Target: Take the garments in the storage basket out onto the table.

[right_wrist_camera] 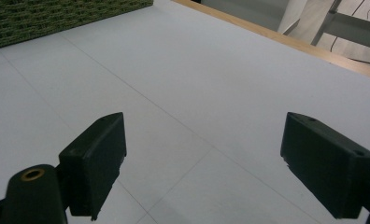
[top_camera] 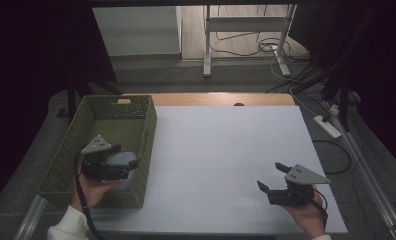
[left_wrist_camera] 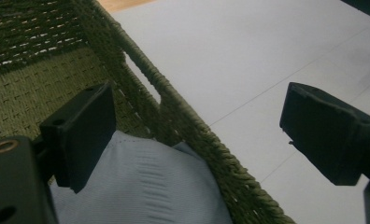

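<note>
A green woven basket (top_camera: 149,131) stands at the table's left. Inside it, against its right wall, lies a pale grey-blue ribbed cloth (top_camera: 128,176). My left gripper (top_camera: 124,156) hovers over that corner, open. In the left gripper view the basket's wall (left_wrist_camera: 183,121) runs between the spread jaws of my left gripper (left_wrist_camera: 202,133), and the cloth (left_wrist_camera: 141,186) lies under the left jaw, not clamped. My right gripper (top_camera: 269,175) is held low over the white table top near the front right, open with nothing between its fingers. In its own view, my right gripper (right_wrist_camera: 202,158) faces bare table and the basket (right_wrist_camera: 57,18).
The white table top (top_camera: 226,145) stretches from the basket to the right edge, with a wooden strip (top_camera: 221,99) along the back. Beyond it are a metal frame's legs (top_camera: 206,45) and cables on the floor. A power strip (top_camera: 328,126) lies off the right side.
</note>
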`<state>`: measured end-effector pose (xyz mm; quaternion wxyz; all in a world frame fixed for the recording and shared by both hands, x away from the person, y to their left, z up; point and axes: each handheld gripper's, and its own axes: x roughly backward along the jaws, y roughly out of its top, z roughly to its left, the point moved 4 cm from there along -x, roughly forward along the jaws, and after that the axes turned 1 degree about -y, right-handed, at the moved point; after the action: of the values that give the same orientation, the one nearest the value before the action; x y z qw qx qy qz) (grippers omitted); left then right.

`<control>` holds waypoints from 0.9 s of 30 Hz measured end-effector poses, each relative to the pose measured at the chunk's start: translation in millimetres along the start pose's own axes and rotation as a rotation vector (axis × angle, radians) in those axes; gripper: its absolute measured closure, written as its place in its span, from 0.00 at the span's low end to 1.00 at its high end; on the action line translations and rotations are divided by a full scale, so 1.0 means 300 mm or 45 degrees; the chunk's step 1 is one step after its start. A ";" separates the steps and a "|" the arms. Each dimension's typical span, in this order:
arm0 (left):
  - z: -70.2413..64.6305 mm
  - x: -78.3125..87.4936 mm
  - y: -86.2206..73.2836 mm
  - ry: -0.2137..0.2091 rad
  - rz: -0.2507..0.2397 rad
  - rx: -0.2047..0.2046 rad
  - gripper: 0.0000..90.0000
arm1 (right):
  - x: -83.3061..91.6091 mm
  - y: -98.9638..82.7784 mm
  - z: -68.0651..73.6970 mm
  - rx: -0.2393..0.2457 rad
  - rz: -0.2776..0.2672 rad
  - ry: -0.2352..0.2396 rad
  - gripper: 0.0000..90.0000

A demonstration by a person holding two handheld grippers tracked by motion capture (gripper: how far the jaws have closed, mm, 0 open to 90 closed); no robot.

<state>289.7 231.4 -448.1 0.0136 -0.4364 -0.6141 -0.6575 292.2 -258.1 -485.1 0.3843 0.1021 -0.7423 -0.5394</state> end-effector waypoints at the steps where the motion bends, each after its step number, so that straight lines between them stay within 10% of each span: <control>1: 0.004 0.000 0.000 0.002 0.001 0.002 0.13 | -0.001 0.000 0.000 0.001 0.001 0.000 0.16; 27: 0.108 0.012 -0.003 0.051 0.040 0.063 0.13 | -0.009 -0.006 0.006 0.014 0.017 0.005 0.16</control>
<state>305.0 260.0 -450.9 0.0470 -0.4321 -0.6228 -0.6506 292.3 -255.9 -488.1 0.3888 0.1003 -0.7451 -0.5325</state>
